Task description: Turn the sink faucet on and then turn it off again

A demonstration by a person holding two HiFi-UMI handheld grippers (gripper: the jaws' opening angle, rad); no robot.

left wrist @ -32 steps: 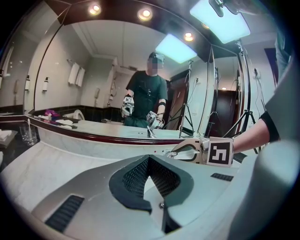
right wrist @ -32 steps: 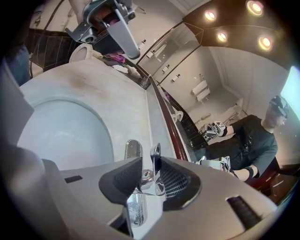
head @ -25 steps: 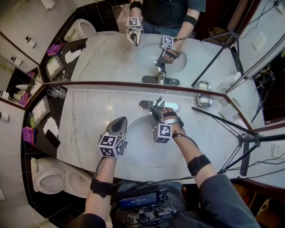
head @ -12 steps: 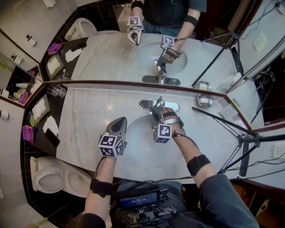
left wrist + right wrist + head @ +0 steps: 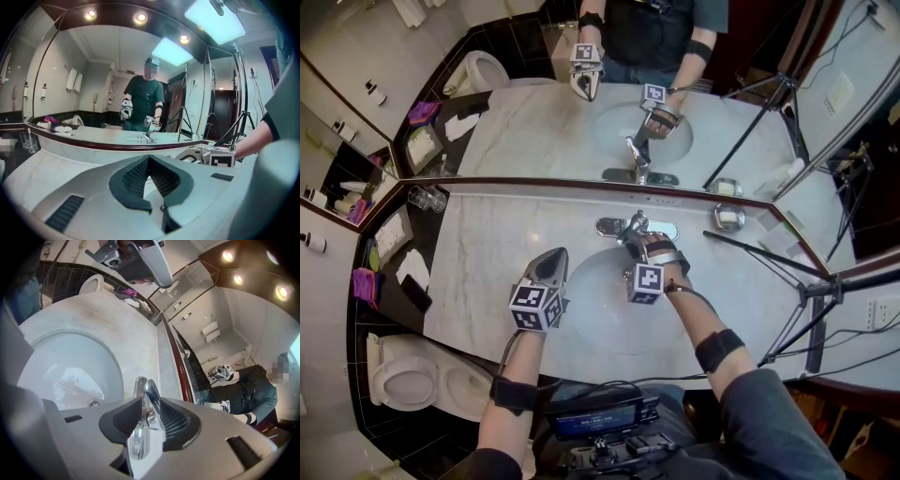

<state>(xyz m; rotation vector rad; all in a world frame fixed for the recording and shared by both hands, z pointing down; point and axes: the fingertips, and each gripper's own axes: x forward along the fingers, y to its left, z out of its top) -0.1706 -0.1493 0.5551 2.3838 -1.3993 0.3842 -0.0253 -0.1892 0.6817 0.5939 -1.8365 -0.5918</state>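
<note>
Where the pale marble counter (image 5: 478,272) meets the wide wall mirror (image 5: 534,131), the chrome single-lever faucet (image 5: 630,225) stands on an oblong chrome base plate. It sits at the back edge of the oval white sink basin (image 5: 605,323), with its spout reaching out over the bowl. The right gripper (image 5: 636,238) comes across the basin from the near side and sits on top of the faucet. In the right gripper view its dark ribbed pads (image 5: 174,420) stand a narrow way apart with the shiny lever (image 5: 152,392) between them. One pad lies flat against the lever and the other is close on its far side, so the jaws are closed on the lever. The spout (image 5: 138,446) shows just below the pads. A whitish rippled patch lies in the bowl around the drain (image 5: 93,403), but I cannot tell whether water is falling from the spout. The left gripper (image 5: 551,258) hovers over the basin's left rim, well apart from the faucet. In the left gripper view its pad tips touch each other with nothing between them. A clear glass tumbler (image 5: 425,198) stands at the counter's far left by the mirror. A small round metal soap dish (image 5: 729,217) sits to the right of the faucet. Black tripod legs (image 5: 811,300) cross the right side, and a white toilet (image 5: 401,380) shows at lower left. The mirror reflects the person with both grippers.
</note>
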